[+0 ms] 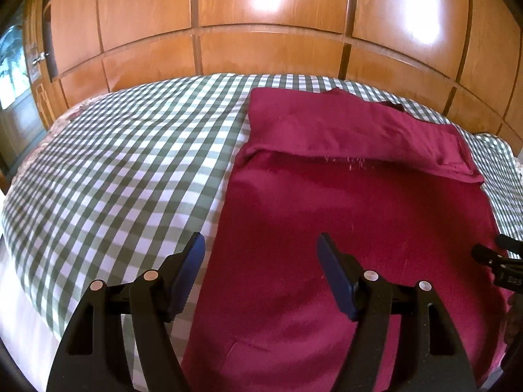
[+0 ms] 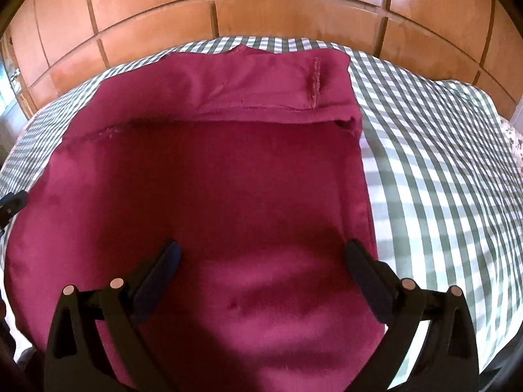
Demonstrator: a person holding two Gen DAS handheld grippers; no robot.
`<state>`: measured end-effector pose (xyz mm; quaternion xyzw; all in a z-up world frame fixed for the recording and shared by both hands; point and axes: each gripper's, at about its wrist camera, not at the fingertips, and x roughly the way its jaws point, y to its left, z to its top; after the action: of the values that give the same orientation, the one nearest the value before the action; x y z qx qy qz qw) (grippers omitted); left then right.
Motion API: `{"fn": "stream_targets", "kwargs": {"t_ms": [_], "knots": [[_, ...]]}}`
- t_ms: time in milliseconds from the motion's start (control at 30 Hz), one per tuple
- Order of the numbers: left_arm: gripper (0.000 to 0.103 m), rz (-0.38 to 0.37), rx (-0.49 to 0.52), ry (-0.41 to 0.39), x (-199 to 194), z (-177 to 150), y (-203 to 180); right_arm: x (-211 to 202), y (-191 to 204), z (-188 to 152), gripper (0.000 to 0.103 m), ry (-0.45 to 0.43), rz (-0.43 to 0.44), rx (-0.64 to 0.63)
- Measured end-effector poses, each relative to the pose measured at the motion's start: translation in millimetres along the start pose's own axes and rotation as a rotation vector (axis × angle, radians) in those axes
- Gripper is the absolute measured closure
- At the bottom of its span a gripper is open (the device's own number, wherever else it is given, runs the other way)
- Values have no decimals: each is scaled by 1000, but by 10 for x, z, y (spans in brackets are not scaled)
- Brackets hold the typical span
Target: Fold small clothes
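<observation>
A dark red garment lies flat on a green-and-white checked sheet, its far end folded back toward me in a band. My left gripper hovers open above the garment's left edge, nothing between its blue pads. In the right wrist view the same garment fills the middle, with the folded band at the far end. My right gripper stands wide open over the cloth near its right edge, holding nothing. The tip of the other gripper shows at each view's side.
The checked sheet covers a bed that runs to a wall of wooden cupboard doors. A floral cloth peeks out at the bed's far right. A window lies far left.
</observation>
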<state>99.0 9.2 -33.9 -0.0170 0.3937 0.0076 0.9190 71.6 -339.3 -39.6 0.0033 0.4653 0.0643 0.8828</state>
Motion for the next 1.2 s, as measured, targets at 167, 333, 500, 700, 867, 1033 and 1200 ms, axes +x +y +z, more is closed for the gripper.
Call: {"fn": "stream_targets", "kwargs": {"t_ms": [167,333,500,700,867,1033,1200], "knots": [[33,-1,9,18,-17,-94,70,-196,-142,-66,2,-25,-13,14],[33,-21,13,62,-32,-197,196,-312,-381,-219,3,-11,-10,66],[33,-80,9,122,-126,-372,351,-402,-622,-497,3,45,47,146],[33,-175,14,178,-354,-687,494,-623,-657,-896,7,107,127,169],[62,-242,-10,240,-449,-871,576,-696,-634,-1137,40,194,203,179],[97,-319,-27,256,-486,-871,613,-706,-565,-1092,94,228,286,175],[97,-452,-85,213,-600,-631,700,-840,-566,-842,94,146,398,219]]}}
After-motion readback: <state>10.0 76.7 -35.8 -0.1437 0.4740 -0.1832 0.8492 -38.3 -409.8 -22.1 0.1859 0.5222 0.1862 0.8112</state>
